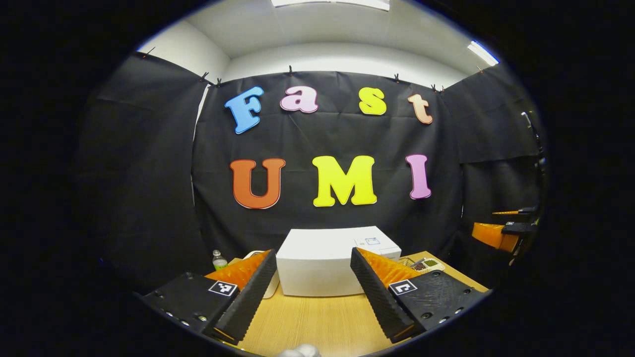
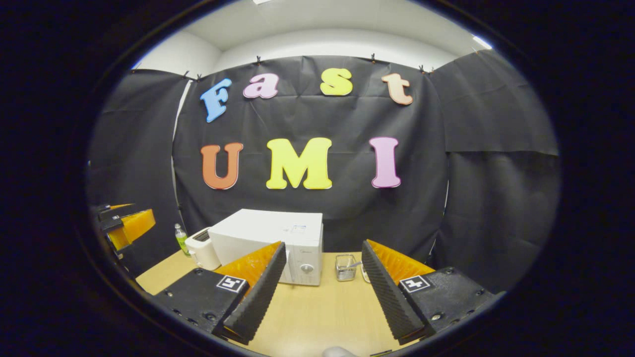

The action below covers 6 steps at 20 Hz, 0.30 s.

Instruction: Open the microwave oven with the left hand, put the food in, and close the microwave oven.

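The white microwave (image 1: 317,265) stands at the back of the wooden table (image 1: 317,322), its door shut. In the right gripper view the microwave (image 2: 268,238) shows a control panel with a knob (image 2: 306,268) on its right side. My left gripper (image 1: 312,292) is open, held short of the microwave with nothing between its fingers. My right gripper (image 2: 322,292) is open too, above the table in front of the microwave. A small tray of food (image 1: 427,265) lies to the right of the microwave. The right gripper (image 1: 498,234) hangs far right and the left gripper (image 2: 126,224) far left.
A white toaster (image 2: 204,248) and a small bottle (image 2: 181,239) stand left of the microwave. A metal wire basket (image 2: 346,267) sits to its right. The bottle (image 1: 219,260) also stands at the table's far left corner. Black cloth walls close in the table.
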Available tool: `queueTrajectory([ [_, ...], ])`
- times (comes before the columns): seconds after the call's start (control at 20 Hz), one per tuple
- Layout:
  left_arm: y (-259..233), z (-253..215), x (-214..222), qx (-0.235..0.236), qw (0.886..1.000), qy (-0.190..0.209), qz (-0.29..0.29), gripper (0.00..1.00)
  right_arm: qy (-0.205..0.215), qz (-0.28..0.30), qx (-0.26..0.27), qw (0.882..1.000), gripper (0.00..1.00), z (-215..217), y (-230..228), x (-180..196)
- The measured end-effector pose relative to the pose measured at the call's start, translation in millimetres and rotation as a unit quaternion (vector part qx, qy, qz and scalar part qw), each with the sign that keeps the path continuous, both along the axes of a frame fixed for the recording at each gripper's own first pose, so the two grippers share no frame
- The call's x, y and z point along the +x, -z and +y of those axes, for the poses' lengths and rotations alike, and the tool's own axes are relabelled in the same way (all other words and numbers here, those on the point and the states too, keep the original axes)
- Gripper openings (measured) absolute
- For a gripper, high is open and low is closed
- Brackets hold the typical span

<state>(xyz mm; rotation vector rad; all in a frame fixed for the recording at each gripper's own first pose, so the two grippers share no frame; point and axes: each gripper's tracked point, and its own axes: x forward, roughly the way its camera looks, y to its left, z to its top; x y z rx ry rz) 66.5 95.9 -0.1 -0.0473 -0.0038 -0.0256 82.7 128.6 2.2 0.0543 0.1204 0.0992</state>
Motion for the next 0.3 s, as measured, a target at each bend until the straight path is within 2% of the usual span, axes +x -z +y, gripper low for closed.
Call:
queueTrajectory([
  [0.2, -4, -9, -2, 0.004, 1.000, 0.009, -0.007, 0.95, 0.006, -0.001, 0.005, 1.000, 0.98, -8, -3, 2],
  [0.25, -5, -11, -1, 0.006, 1.000, 0.010, -0.009, 0.88, 0.007, -0.001, 0.005, 1.000, 0.98, -10, -4, 3],
  [0.3, -5, -12, 0, 0.006, 1.000, 0.010, -0.009, 0.88, 0.008, -0.001, 0.004, 1.000, 0.98, -12, -5, 3],
])
